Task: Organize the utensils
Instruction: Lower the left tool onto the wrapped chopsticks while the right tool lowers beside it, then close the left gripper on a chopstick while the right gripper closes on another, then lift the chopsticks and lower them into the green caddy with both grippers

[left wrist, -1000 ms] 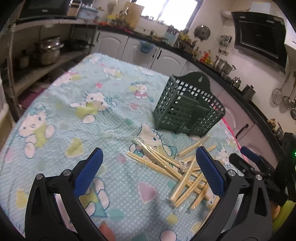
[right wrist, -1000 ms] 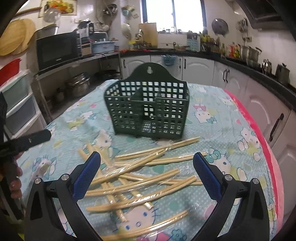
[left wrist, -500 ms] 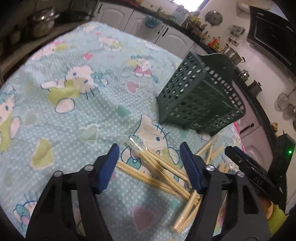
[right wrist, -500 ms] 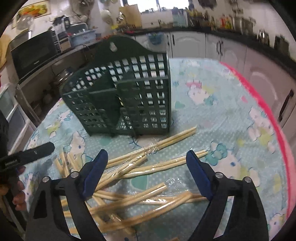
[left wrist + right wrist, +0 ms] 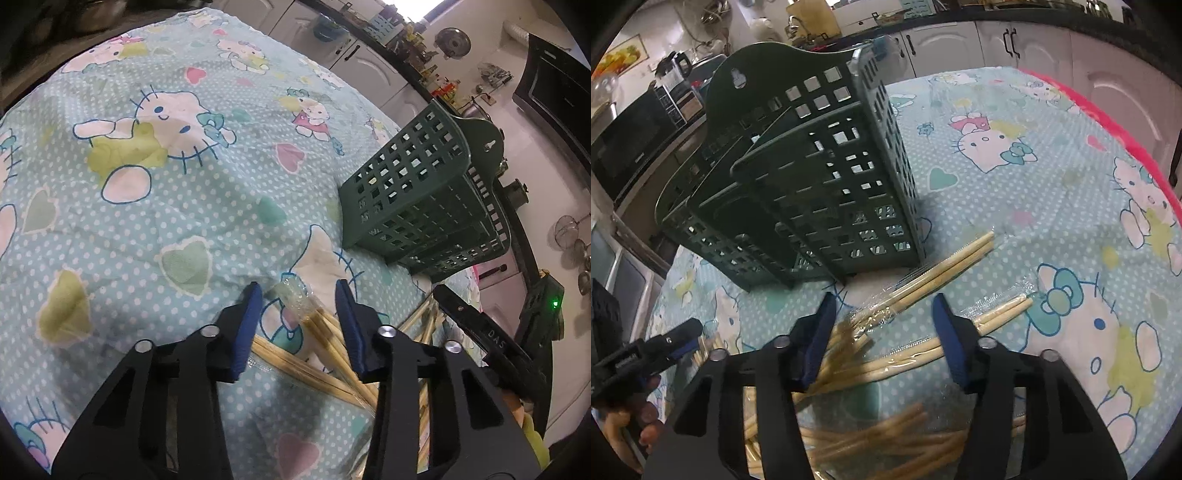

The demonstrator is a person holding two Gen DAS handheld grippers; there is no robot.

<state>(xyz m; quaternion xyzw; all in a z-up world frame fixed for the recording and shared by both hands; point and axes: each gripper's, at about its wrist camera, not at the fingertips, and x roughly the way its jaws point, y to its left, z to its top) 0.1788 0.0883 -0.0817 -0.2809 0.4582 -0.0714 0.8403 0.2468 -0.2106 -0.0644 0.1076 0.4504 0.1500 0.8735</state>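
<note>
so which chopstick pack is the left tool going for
The wrapped pack whose crinkled plastic end pokes up between the closing left tool, not yet pinched; the other packs lie behind and right.

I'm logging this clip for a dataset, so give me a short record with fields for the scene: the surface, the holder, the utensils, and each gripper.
surface: table with a cartoon-print cloth
holder: green slotted basket, upright, no chopsticks visible inside
utensils: plastic-wrapped chopsticks scattered on the cloth in front of the basket
left gripper: fingers closing around one wrapped pair, not yet pressing it
right gripper: fingers closing over the pile, chopsticks between them, not pressed
</note>
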